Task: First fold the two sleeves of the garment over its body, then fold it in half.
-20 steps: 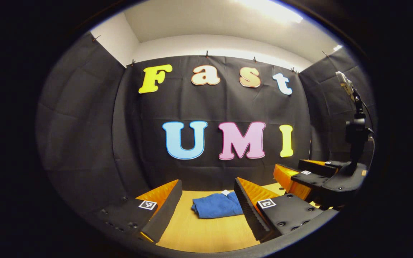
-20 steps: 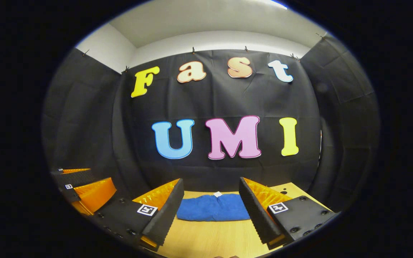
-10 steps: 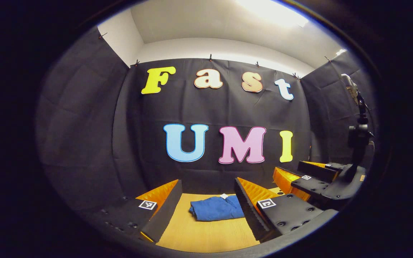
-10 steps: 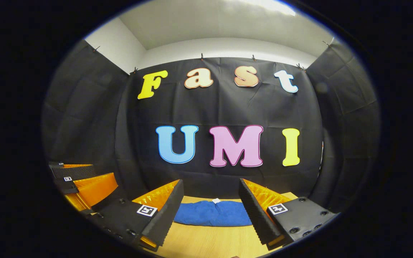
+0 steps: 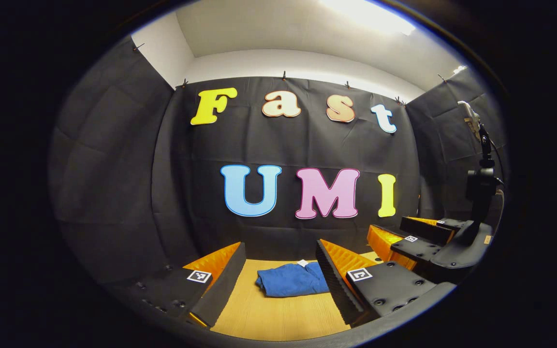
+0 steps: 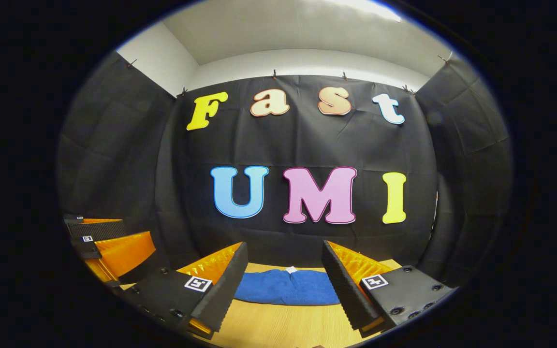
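A blue garment (image 5: 290,280) lies folded into a compact bundle on the wooden table (image 5: 269,314), a small white tag at its far edge. My left gripper (image 5: 279,251) hovers open in front of it, holding nothing, with the bundle seen between its fingers. In the right gripper view the same garment (image 6: 285,293) lies flat and wide beyond my open, empty right gripper (image 6: 283,249). The right gripper (image 5: 402,234) also appears off to the right in the left gripper view. The left gripper (image 6: 102,237) appears at the far left of the right gripper view. Neither touches the cloth.
The table (image 6: 278,328) ends at the black cloth wall just behind the garment. A black mast with a small device (image 5: 481,179) rises from the right gripper's body. Bare wood lies in front of the bundle.
Both views have tipped up slightly and drawn back a little, so the garment sits lower and smaller. Over the last half second almost nothing moved. The garment has not changed.
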A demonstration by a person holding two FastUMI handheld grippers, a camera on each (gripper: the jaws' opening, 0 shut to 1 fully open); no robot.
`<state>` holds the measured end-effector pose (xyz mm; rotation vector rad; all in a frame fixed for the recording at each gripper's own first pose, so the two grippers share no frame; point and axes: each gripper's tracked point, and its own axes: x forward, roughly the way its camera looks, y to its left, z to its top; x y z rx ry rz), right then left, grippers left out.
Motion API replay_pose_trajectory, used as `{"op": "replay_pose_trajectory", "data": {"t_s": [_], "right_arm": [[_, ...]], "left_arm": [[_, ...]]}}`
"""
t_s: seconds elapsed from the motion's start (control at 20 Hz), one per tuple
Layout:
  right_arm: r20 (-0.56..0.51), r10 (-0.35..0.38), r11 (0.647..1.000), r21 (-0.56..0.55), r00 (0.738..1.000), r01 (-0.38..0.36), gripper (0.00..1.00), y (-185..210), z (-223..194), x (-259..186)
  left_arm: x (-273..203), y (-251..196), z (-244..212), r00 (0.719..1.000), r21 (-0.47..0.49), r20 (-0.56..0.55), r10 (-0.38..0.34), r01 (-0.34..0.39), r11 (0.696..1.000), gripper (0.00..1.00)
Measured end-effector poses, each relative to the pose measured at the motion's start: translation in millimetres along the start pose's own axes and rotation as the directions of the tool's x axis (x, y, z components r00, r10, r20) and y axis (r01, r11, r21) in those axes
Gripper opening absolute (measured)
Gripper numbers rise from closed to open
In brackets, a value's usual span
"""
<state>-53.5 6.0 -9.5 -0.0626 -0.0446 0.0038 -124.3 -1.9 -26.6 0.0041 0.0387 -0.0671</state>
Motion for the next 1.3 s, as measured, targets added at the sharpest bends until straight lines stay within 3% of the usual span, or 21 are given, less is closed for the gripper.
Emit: {"op": "replay_pose_trajectory", "data": {"t_s": [0.05, 0.45, 0.5, 0.55, 0.6, 1.3], "right_arm": [[-0.003, -0.004, 1.0, 0.001, 1.0, 0.004, 0.85, -2, 0, 0], [-0.006, -0.019, 1.0, -0.004, 1.0, 0.019, 0.85, -6, -3, 4], [-0.009, -0.019, 1.0, -0.004, 1.0, 0.019, 0.96, -6, -4, 4], [-0.008, -0.02, 1.0, -0.004, 1.0, 0.02, 0.96, -6, -4, 4], [-0.006, -0.022, 1.0, -0.006, 1.0, 0.022, 0.85, -6, -3, 5], [0.011, -0.048, 0.998, -0.035, 0.999, 0.049, 0.85, -8, -2, 2]], "left_arm": [[0, -1, 0, 1.0, 0.003, 0.0, -0.003, 0.003, 1.0, 0.84], [7, -11, -2, 0.999, 0.057, 0.002, -0.036, 0.036, 0.998, 0.84], [7, -12, -1, 0.999, 0.057, 0.006, -0.04, 0.04, 0.998, 0.84], [7, -13, 0, 0.999, 0.055, 0.011, -0.045, 0.044, 0.998, 0.84], [7, -13, 0, 0.999, 0.053, 0.013, -0.047, 0.046, 0.998, 0.84], [15, -5, -12, 0.998, 0.002, -0.005, -0.065, 0.065, 0.998, 0.84]]}}
